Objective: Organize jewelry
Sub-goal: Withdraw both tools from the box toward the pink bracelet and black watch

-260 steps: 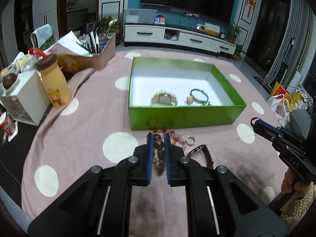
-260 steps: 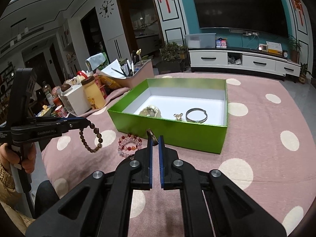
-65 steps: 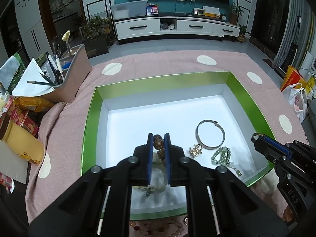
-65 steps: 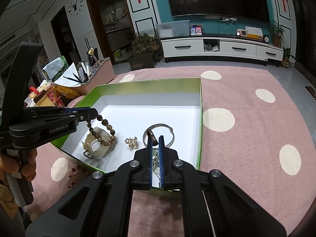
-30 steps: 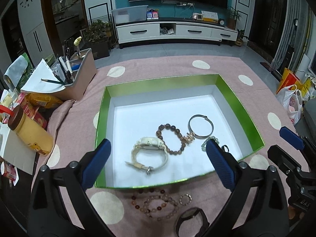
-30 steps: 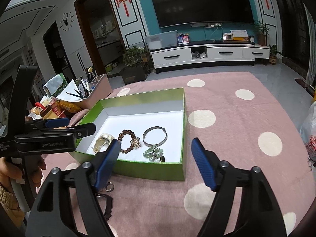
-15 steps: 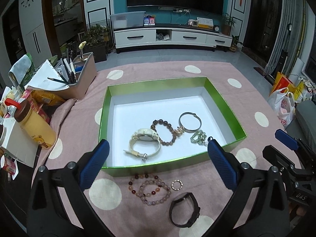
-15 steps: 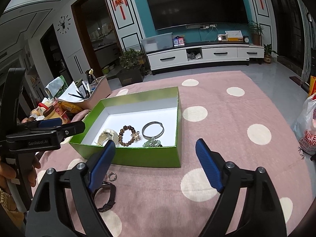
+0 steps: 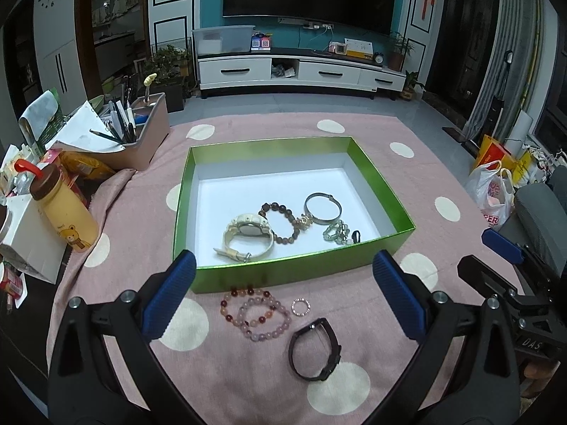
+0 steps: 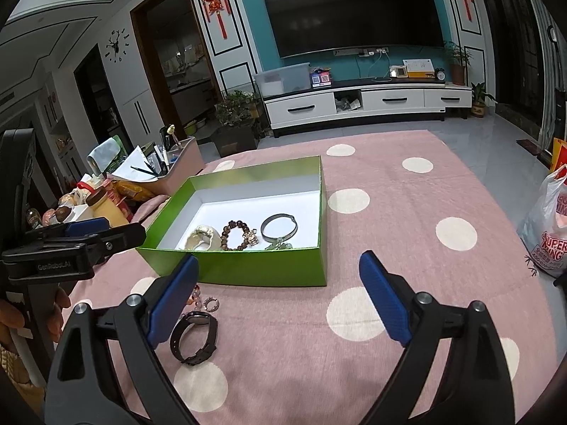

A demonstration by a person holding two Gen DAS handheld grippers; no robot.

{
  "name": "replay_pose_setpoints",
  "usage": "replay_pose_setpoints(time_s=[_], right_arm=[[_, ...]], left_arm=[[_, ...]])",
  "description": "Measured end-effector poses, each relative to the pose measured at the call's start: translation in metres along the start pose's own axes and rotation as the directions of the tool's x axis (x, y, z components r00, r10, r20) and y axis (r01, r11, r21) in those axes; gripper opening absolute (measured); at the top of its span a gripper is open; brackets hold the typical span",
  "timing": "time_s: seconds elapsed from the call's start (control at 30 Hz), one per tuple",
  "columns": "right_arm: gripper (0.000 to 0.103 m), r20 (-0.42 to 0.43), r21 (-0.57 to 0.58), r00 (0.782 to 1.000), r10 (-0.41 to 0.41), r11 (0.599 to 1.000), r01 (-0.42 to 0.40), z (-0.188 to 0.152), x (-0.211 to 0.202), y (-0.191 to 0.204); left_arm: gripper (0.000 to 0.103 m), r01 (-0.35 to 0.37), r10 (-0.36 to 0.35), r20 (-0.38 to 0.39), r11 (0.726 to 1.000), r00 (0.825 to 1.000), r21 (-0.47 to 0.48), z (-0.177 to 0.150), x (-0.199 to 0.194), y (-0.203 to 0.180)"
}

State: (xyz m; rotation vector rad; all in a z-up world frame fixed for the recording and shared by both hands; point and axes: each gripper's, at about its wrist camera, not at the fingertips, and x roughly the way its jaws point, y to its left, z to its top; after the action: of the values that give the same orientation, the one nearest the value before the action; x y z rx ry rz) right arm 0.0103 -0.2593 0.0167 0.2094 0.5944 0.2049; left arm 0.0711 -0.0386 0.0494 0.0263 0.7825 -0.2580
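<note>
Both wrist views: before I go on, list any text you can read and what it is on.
"GenRoboAI" on the left gripper body.
"DAS" on the right gripper body, partly cut off.
"SUPER" on the white plastic bag; the lines under it are too blurred to read.
Labels on the yellow bear bottle and TV stand items: too small to read.

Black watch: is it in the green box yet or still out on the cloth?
Out. The black watch lies on the pink cloth in front of the green box, beside the pink bracelets and ring.
</note>
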Motion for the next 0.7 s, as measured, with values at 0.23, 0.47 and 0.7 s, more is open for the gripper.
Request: replay_pose_setpoints(time_s=[0.23, 0.47, 0.7], right_arm=[[0.096, -0.004, -0.013, 1.000, -0.001, 1.000, 0.001, -0.006, -0.008, 0.005], [0.096, -0.010, -0.018, 1.000, 0.001, 1.000, -0.001, -0.008, -0.012, 0.010], [0.099, -0.009, -0.033, 1.000, 0.009, 0.999, -0.009, -0.012, -0.017, 0.016]], left_arm=[[0.101, 0.018, -0.017, 0.014, 0.999, 1.000, -0.027, -0.009, -0.011, 0.005], [0.101, 0.022, -0.022, 0.013, 0.999, 1.000, -0.045, -0.019, -0.018, 0.009], [0.101, 0.043, -0.042, 0.026, 0.998, 0.999, -0.053, -0.026, -0.026, 0.013]])
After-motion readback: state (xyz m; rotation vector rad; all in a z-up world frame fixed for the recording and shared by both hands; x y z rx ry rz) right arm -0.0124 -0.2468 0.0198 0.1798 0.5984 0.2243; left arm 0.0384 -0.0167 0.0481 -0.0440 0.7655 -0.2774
